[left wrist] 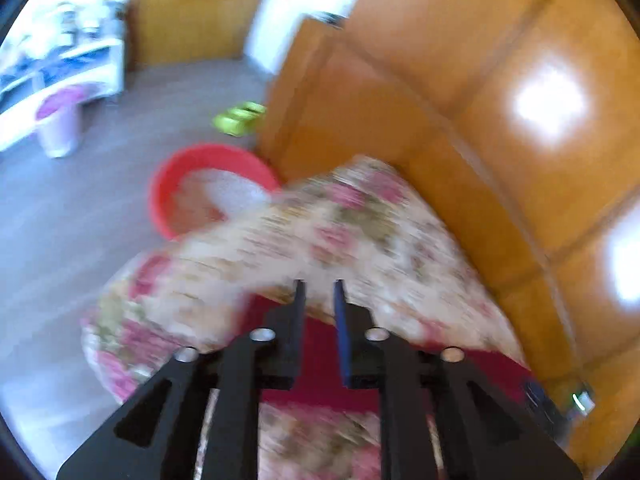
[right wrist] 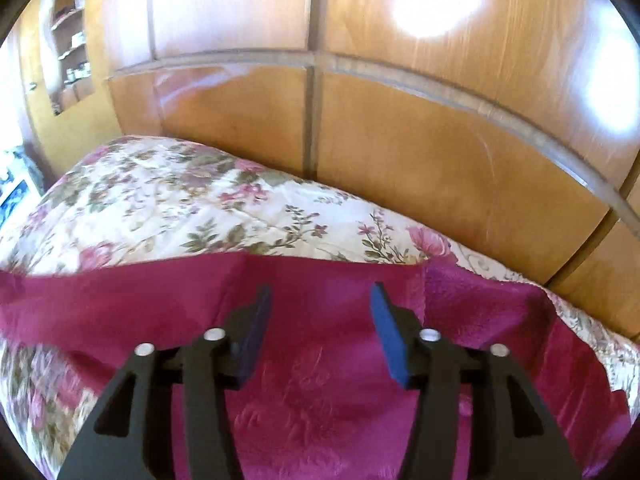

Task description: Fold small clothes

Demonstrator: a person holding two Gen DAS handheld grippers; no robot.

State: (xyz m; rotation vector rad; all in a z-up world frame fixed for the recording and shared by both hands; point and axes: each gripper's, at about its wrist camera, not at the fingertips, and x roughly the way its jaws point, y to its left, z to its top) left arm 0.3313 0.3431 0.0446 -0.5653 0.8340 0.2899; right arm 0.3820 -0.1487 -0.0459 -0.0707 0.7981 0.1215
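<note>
A soft, dark pink cloth with a raised flower pattern [right wrist: 320, 380] lies spread flat on the bed's quilted cover of pink roses and green leaves [right wrist: 168, 200], under the right gripper [right wrist: 320, 296] with jaws spread wide and the left gripper [left wrist: 319, 286] with jaws a little apart, both holding nothing.

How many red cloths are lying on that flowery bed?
1. The magenta-red cloth lies spread on the floral bedspread, below the right tongs. Others may be hidden outside view.
</note>
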